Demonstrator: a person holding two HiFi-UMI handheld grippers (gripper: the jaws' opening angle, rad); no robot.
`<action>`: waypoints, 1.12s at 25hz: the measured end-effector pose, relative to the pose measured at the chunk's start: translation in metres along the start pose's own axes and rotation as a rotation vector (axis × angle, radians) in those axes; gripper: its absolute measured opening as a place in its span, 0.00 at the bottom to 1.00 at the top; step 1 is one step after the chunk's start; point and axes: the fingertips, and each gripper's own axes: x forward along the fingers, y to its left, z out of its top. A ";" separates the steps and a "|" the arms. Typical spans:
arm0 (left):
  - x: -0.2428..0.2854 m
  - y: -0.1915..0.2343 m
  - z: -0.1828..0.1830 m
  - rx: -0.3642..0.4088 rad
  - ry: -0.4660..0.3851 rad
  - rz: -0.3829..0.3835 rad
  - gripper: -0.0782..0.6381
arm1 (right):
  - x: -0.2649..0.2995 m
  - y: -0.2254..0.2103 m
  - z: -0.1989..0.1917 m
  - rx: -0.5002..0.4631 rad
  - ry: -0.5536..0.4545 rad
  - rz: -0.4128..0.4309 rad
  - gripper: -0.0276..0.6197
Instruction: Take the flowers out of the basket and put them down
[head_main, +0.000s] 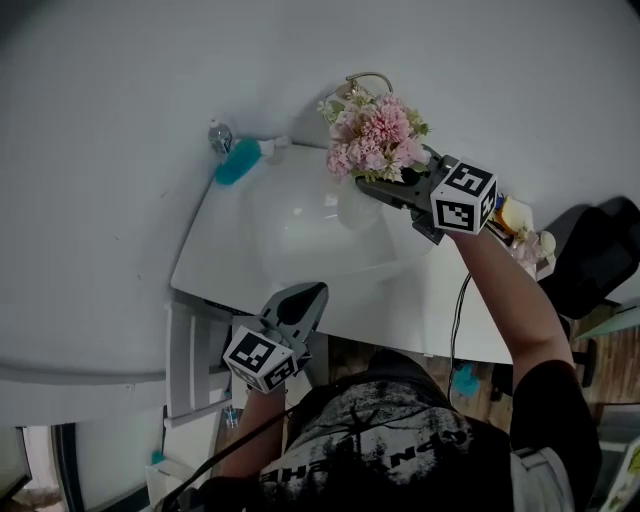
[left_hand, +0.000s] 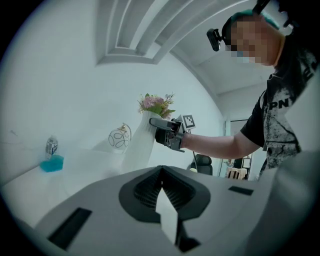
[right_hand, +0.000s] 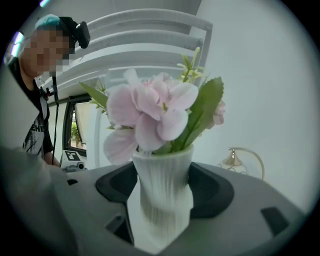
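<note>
Flowers (head_main: 372, 135): a pink bunch, seated in a white ribbed vase (right_hand: 162, 192) over the far right part of the basin (head_main: 290, 235). No basket is visible. The right gripper (head_main: 372, 190) has its jaws clamped on the vase body just below the blooms, presumably so the stems go uncrushed and the bunch travels upright. Whether the vase foot rests on anything cannot be determined. The left gripper (head_main: 303, 303) hangs at the near edge of the basin, jaws together and empty, apparently in reserve. A blue bottle (head_main: 237, 160) stands far left, well apart.
</note>
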 end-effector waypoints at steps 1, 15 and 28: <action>-0.001 0.001 -0.002 0.000 -0.001 -0.016 0.13 | -0.002 0.001 0.003 -0.006 -0.001 -0.016 0.54; 0.044 -0.058 -0.013 0.035 0.045 -0.244 0.13 | -0.126 -0.011 0.054 -0.040 -0.076 -0.260 0.54; 0.096 -0.106 -0.030 0.054 0.093 -0.364 0.13 | -0.209 -0.018 0.021 -0.014 -0.096 -0.378 0.54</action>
